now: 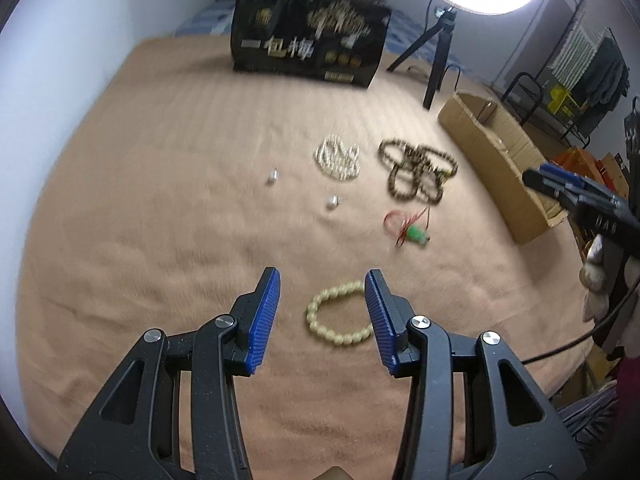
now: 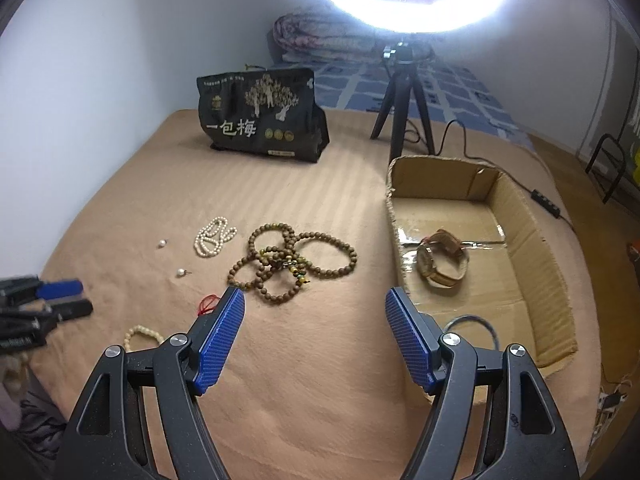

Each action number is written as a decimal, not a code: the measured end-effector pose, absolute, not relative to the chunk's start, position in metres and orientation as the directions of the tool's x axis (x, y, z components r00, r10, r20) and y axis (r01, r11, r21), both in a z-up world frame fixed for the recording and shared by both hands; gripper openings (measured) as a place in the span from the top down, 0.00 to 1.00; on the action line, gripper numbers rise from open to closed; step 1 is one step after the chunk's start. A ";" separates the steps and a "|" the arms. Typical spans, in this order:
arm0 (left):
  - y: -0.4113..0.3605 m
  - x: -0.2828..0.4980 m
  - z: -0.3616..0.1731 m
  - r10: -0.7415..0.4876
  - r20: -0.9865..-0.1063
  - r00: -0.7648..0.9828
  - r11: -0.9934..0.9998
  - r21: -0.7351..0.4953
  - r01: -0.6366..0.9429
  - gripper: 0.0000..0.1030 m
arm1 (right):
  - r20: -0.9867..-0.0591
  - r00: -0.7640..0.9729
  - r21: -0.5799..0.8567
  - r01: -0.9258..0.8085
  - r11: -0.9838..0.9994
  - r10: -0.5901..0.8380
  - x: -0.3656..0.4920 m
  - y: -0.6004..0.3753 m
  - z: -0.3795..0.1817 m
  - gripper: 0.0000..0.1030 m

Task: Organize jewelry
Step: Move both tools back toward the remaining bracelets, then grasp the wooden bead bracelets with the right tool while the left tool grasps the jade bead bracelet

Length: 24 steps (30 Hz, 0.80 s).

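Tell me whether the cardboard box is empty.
Not empty: a wristwatch lies on the floor of the open cardboard box.

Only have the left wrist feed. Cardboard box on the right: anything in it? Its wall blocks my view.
Observer: Yes. The right wrist view shows a watch with a tan strap lying on the floor of the cardboard box.
Operator: Right gripper state? I only see it side-on at my frame edge.
Observer: The right gripper has its jaws wide apart, with nothing between them.
Operator: Where is it pointed?
Observer: At bare blanket, with the brown bead strands ahead to its left and the box ahead to its right.
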<state>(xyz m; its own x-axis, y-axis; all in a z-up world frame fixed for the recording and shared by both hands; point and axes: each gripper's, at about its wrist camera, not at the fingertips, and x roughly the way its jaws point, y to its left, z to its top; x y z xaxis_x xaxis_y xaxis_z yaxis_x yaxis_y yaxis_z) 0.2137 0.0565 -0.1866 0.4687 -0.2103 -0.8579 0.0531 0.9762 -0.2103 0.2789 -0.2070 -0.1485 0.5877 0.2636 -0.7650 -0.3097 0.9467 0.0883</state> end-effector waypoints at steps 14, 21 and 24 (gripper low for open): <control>0.055 0.206 -0.228 -0.255 -0.896 0.362 0.965 -0.258 0.041 0.57 | -0.821 0.506 0.079 -0.355 0.931 0.263 0.313 -0.168 -0.182 0.29; 0.056 0.211 -0.243 -0.240 -0.912 0.332 0.969 -0.244 0.030 0.57 | -0.860 0.452 0.065 -0.364 0.929 0.237 0.334 -0.146 -0.203 0.29; 0.059 0.217 -0.250 -0.244 -0.915 0.321 0.967 -0.255 0.006 0.57 | -0.869 0.437 0.059 -0.370 0.927 0.230 0.341 -0.139 -0.209 0.29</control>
